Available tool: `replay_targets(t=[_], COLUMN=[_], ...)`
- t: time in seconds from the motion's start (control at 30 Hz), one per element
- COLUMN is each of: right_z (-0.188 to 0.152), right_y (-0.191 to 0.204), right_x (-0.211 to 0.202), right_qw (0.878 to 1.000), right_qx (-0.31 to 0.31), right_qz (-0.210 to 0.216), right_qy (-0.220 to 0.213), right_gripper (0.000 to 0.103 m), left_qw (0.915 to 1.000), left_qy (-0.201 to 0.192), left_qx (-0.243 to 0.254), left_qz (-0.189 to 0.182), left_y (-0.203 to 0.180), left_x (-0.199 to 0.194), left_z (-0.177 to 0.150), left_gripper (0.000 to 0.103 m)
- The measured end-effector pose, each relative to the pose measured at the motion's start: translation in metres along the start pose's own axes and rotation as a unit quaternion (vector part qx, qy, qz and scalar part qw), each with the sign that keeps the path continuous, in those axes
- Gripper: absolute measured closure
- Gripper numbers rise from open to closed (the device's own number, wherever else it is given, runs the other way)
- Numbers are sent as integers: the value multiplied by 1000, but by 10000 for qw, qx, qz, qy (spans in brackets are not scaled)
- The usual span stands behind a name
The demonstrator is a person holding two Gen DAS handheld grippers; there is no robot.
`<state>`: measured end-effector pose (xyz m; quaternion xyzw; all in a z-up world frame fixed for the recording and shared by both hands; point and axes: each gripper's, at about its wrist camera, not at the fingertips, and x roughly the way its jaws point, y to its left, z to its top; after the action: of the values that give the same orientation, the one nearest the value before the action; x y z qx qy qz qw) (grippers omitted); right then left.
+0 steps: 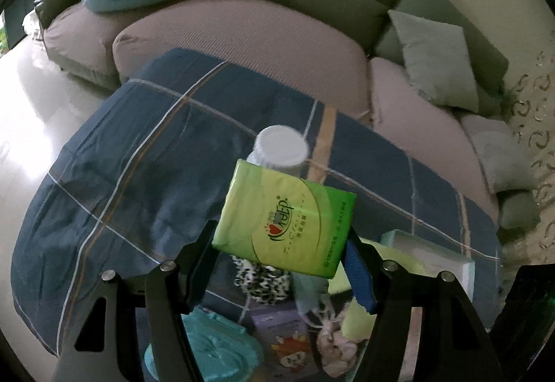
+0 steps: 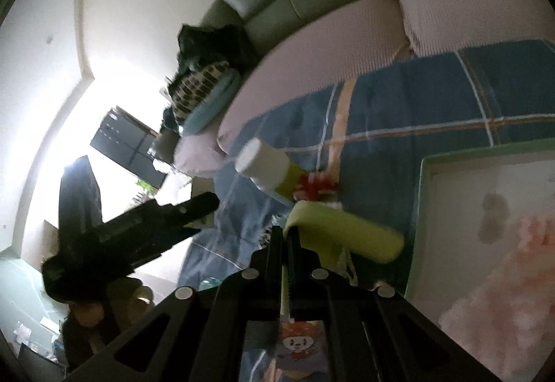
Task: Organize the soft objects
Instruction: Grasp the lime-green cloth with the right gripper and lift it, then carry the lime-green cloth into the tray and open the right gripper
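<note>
Left wrist view: left gripper [image 1: 281, 239] pinching a green tissue pack [image 1: 284, 222] by its two short ends, lifted clear above a blue plaid cloth [image 1: 138, 146]. Pack's long axis running roughly 9 to 3 o'clock across the fingers, tilted slightly down toward 3. Directly behind the pack at 12 o'clock, a white-capped bottle [image 1: 281, 146] standing on the cloth. Below the pack, toward 6 o'clock, a clutter of small soft things: a leopard-print pouch [image 1: 260, 281], a teal item [image 1: 215, 347], a cartoon-printed packet [image 1: 291, 350]. At 3 o'clock, near the right fingertip, the corner of a shallow white box [image 1: 433, 253] with a pale green rim.

Right wrist view: right gripper [image 2: 286, 243] pressed nearly together on the edge of a yellow-green cloth [image 2: 347, 229], bunched into a roll lying along 9 to 3 o'clock just ahead of the fingertips. Same white box [image 2: 426, 208] at 3 o'clock, close beside the roll, open side up, something pink and fluffy [image 2: 503, 278] in it. Left gripper's dark body visible at 9 o'clock.

Judged from this: box lying to the right of both grippers, right one nearer. For the tissue pack, likely a sideways carry toward 3 o'clock, long axis kept parallel to the box rim. Exact clearance between pack and box edge not readable.
</note>
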<state>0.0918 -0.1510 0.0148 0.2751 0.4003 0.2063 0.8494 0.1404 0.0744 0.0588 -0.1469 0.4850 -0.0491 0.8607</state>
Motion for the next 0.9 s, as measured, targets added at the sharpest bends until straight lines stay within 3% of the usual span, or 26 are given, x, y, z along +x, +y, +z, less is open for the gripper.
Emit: replay_targets(t=[0.27, 0.63, 0.8, 0.9], right_z=[10, 11, 10, 10], right_y=[-2, -49, -79, -100], right_x=[-72, -179, -207, -211], right_qw=[9964, 9731, 9590, 9542], right_qx=[11, 480, 788, 1008], right_qz=[-69, -1175, -1788, -1946], right_qy=[-849, -1921, -2054, -2037], right_gripper=[101, 101, 101, 101], left_qw=[9984, 9865, 9801, 9779], left_qy=[-245, 173, 381, 526], left_qx=[435, 1475, 1813, 1877], left_qz=[-274, -684, -717, -756], left_y=[-40, -140, -170, -181], left_x=[-17, 9, 26, 42], left_z=[-5, -41, -59, -67], left_gripper=[34, 34, 34, 34])
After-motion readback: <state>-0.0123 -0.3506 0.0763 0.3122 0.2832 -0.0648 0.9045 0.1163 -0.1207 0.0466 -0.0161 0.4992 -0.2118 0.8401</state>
